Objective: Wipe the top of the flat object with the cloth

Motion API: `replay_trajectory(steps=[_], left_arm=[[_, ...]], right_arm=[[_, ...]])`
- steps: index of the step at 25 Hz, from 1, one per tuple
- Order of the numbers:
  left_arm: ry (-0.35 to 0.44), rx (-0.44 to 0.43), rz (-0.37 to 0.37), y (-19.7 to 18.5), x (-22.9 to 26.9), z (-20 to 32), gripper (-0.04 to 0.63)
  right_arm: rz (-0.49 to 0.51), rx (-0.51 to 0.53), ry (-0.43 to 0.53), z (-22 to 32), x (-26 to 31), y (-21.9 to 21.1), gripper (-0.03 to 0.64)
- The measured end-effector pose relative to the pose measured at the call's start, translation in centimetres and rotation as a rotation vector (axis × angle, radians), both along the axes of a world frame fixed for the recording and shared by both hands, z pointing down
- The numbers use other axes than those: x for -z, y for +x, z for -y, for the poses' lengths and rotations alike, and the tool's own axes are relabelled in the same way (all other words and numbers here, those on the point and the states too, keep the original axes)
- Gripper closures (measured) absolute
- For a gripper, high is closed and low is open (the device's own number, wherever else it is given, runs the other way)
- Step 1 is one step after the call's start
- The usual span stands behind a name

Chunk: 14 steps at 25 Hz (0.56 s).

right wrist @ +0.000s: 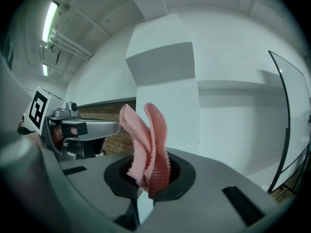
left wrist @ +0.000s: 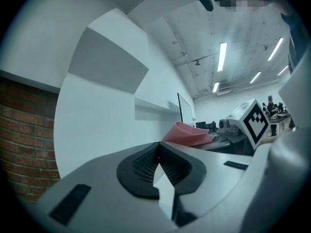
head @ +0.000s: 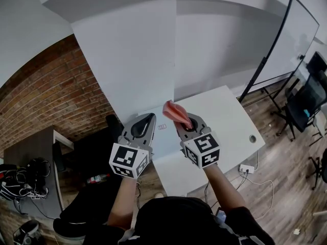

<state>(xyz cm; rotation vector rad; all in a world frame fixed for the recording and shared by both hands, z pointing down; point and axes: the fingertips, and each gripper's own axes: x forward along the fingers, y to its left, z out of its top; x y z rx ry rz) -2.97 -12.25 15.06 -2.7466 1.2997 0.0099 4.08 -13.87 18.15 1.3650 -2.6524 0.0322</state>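
Note:
My right gripper [head: 186, 122] is shut on a pink cloth [head: 175, 113], held up above the white table [head: 230, 116]. In the right gripper view the cloth [right wrist: 148, 144] stands up in folds out of the closed jaws [right wrist: 148, 174]. My left gripper [head: 149, 117] is beside it on the left, shut with nothing between its fingers [left wrist: 158, 149]. A pale flat panel [head: 166, 144] lies on the table under both grippers, partly hidden by them. From the left gripper view the cloth [left wrist: 187, 134] shows to the right. Both grippers tilt up toward the white wall.
A brick wall [head: 51, 96] and a dark desk [head: 30, 152] are at the left. A whiteboard [head: 286, 40] and an office chair [head: 306, 101] stand at the right. The table has a cable hole [head: 252, 138]; a power strip [head: 247, 168] lies on the wooden floor.

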Motion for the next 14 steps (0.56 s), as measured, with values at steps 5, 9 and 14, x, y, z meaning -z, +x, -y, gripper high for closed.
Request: replay_trajectory(steps=[5,9,14], left_arm=[[0.007,0.006,-0.003,-0.08,0.40,0.19,0.583],[0.011,0.013,-0.002,-0.36,0.55,0.34,0.583],[0.010,0.010,0.005,-0.03,0.37,0.47,0.583]], right_arm=[[0.000,0.003,0.006,0.20,0.27,0.03,0.569],[-0.003,0.006,0.005,0.30,0.19,-0.11,0.569],[0.000,0.013,0.002,0.55,0.16,-0.26,0.569]])
